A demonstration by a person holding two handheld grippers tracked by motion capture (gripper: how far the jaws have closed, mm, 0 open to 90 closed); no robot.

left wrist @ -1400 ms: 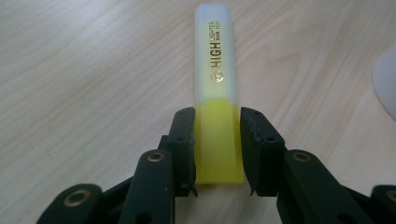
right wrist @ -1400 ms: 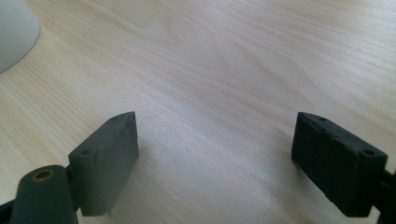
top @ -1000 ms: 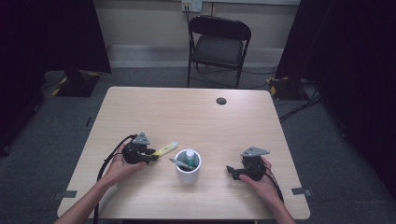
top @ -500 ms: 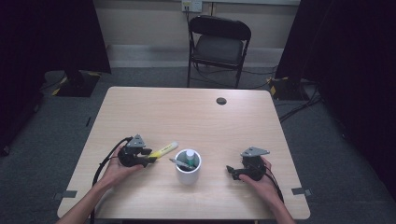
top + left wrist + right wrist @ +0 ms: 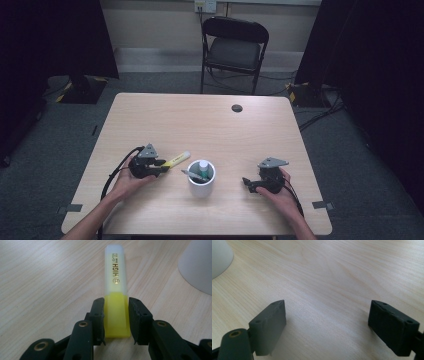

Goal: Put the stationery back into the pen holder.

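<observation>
A yellow highlighter (image 5: 176, 160) with a clear cap lies on the table, left of a white cup (image 5: 201, 186). My left gripper (image 5: 163, 167) is shut on the highlighter's yellow rear end (image 5: 116, 277), both jaws pressed against its sides (image 5: 116, 305). The cup holds a green marker with a white cap (image 5: 204, 165) and a grey pen. Its wall shows at the upper right in the left gripper view (image 5: 197, 265). To the cup's right, my right gripper (image 5: 246, 183) rests low over the table, jaws wide open with bare wood between them (image 5: 328, 312). The cup's edge (image 5: 219, 257) shows at the upper left there.
The wooden table (image 5: 200, 125) has a black cable grommet (image 5: 237, 108) near its far edge. A black folding chair (image 5: 234, 50) stands behind the table. Cables lie on the floor at the right, and dark curtains hang on both sides.
My left gripper has shifted slightly left and toward the front edge, with the highlighter between its jaws. The right gripper has barely moved.
</observation>
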